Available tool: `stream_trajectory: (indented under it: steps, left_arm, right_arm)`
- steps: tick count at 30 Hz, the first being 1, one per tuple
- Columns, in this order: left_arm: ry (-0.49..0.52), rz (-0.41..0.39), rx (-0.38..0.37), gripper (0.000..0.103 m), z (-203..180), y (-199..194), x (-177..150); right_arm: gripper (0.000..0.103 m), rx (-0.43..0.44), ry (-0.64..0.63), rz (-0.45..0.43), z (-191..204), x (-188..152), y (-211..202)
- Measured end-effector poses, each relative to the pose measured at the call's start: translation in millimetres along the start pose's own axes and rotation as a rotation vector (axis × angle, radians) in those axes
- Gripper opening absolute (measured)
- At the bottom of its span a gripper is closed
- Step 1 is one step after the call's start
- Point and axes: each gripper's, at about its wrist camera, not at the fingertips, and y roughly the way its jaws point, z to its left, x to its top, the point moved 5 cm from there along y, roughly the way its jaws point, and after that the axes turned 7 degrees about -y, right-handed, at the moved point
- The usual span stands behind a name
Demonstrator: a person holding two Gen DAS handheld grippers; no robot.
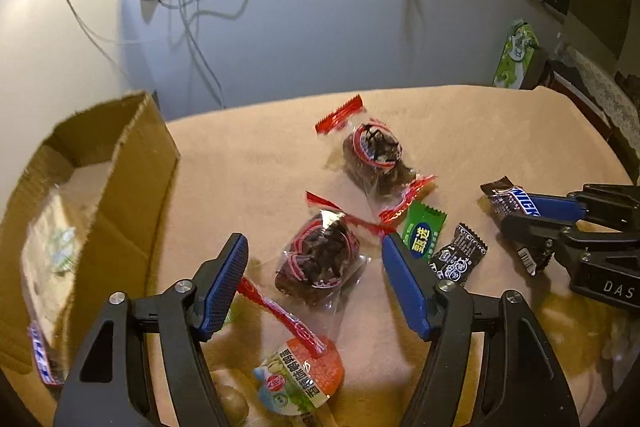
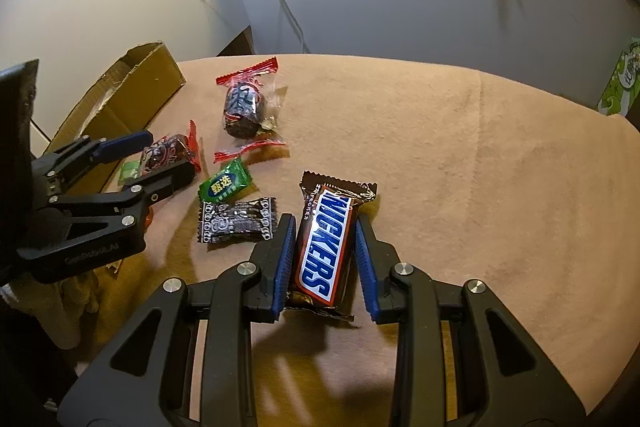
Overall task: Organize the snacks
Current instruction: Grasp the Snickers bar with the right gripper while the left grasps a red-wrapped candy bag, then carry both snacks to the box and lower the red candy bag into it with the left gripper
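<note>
- Your right gripper [image 2: 322,259] is clamped on the Snickers bar [image 2: 322,243], whose long axis runs along the fingers, pointing away from you
- The cardboard box [image 2: 132,95] lies far to its left, beyond your left gripper [image 1: 316,267]
- That left gripper stands open with nothing gripped, above the red-wrapped dark snack [image 1: 318,259] on the cloth, and is nearer the box
</note>
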Motion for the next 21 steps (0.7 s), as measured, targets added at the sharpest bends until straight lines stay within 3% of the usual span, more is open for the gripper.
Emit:
stream_trajectory:
  steps: [4, 12, 21]
  left_arm:
    - [-0.026, 0.011, -0.013, 0.034, 3.8, 0.7, -1.5]
    - [-0.034, -0.009, -0.026, 0.031, -0.8, -8.3, -4.5]
    - [-0.043, -0.106, -0.046, 0.031, 1.8, -45.5, 8.2]
  right_arm:
    - [0.031, 0.004, 0.003, 0.000, -1.7, -0.2, 0.3]
    - [0.031, 0.000, -0.002, -0.009, 2.0, 0.9, -0.5]
    - [0.031, 0.001, -0.013, -0.060, 16.5, 18.3, -16.7]
